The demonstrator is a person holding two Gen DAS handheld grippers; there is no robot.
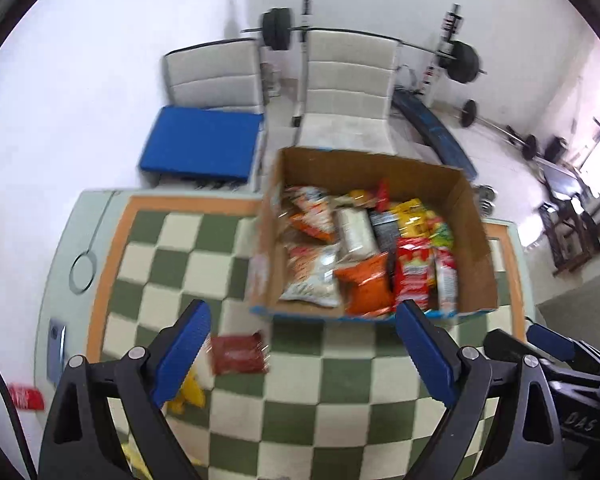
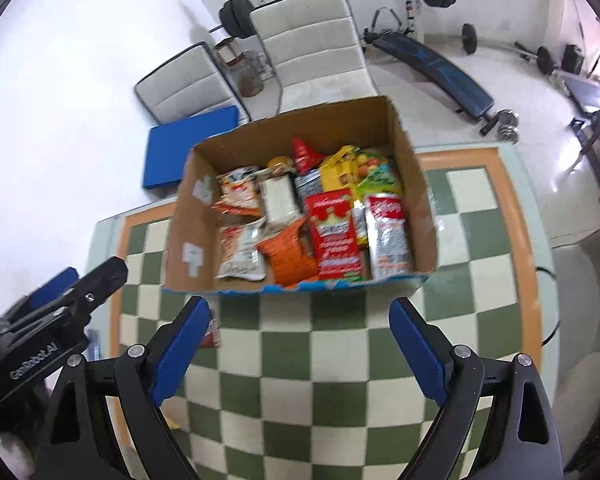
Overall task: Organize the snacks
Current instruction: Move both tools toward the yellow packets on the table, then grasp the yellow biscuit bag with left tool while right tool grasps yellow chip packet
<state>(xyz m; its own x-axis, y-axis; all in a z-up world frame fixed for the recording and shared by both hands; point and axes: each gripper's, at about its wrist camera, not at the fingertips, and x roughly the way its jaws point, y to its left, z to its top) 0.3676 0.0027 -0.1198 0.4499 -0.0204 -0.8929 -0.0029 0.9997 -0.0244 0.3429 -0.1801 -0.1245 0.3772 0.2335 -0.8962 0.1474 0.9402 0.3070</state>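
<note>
the left claw and right claw both hover spread wide and empty above the checkered bench, just short of the cardboard box. the box is already packed with snack packets, while a dark red packet and a yellow packet lie loose near the left claw. likely mid-collection: next the left claw should drop onto the red packet, pinch it and carry it over the box rim.

White walls, two chairs, barbell rack.
</note>
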